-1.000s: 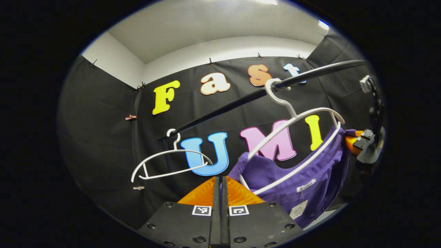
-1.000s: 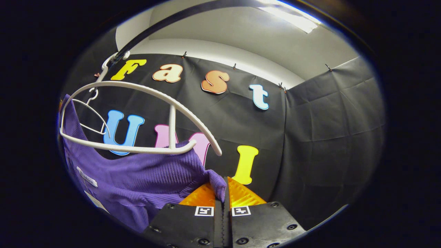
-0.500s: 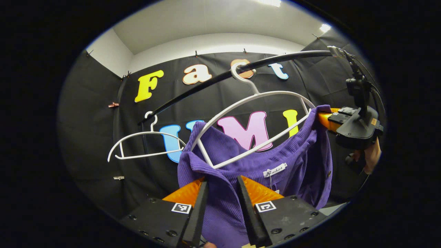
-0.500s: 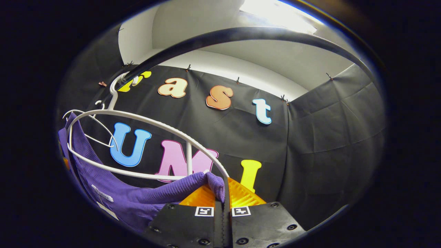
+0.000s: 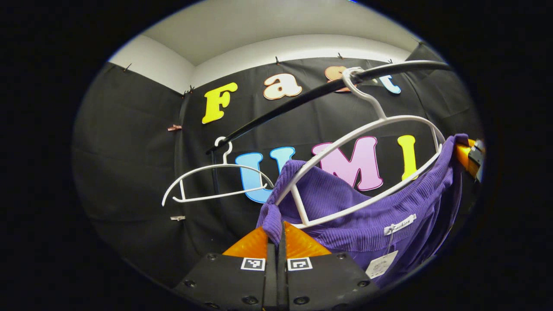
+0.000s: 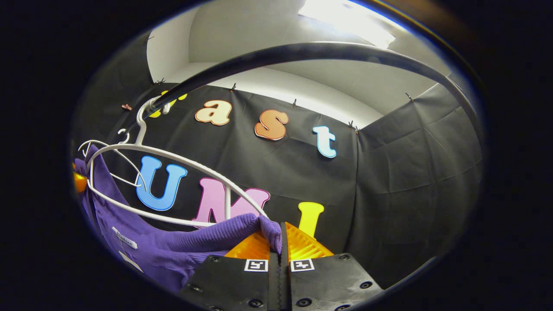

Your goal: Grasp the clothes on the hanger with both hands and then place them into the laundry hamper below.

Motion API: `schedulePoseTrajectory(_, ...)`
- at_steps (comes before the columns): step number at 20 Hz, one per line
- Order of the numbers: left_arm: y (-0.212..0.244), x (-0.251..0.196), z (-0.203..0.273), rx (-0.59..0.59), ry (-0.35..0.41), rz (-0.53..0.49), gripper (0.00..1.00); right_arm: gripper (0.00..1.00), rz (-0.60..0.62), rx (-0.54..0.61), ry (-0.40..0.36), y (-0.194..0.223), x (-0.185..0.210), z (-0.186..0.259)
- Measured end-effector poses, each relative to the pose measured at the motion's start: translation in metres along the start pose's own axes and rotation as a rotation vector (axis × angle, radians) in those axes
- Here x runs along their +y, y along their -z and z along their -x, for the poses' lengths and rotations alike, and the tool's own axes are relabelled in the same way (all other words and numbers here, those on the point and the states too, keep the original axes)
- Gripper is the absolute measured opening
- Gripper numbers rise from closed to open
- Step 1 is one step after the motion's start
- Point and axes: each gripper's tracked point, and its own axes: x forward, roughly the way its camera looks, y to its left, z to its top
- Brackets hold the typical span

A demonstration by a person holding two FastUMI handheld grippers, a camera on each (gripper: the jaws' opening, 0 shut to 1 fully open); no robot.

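Note:
A purple ribbed garment (image 5: 367,216) hangs slack beneath a white hanger (image 5: 367,129) hooked on a black rail (image 5: 302,97). My left gripper (image 5: 276,235) is shut on the garment's left shoulder, a fold of cloth pinched between its fingers. In the right gripper view the same purple garment (image 6: 173,246) sags under the white hanger (image 6: 173,153), and my right gripper (image 6: 278,239) is shut on its other shoulder. The right gripper (image 5: 471,155) also shows at the far right of the left gripper view, holding the cloth's far end. The hamper is hidden.
A second, bare white hanger (image 5: 216,185) hangs farther left on the same rail. The black rail (image 6: 302,54) arcs close overhead in the right gripper view. Black cloth walls stand behind and to both sides.
My left gripper was open around the purple cloth half a second ago and has shut on the shoulder. The right gripper has kept its hold, and the garment has slipped below the hanger's bar.

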Motion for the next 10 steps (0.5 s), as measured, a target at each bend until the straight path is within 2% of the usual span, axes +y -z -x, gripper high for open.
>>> schedulePoseTrajectory(4,0.009,0.023,-0.004,0.037,0.006,-0.019,0.05,0.04,-0.034,0.072,-0.037,0.025,0.018,-0.003)
schedulePoseTrajectory(7,0.016,0.045,-0.007,0.050,-0.052,-0.038,0.03,0.04,-0.061,0.138,-0.068,0.051,0.038,0.003)
schedulePoseTrajectory(10,0.057,0.054,-0.002,0.139,-0.059,0.036,0.04,0.04,-0.089,0.197,-0.111,0.073,0.063,0.022)
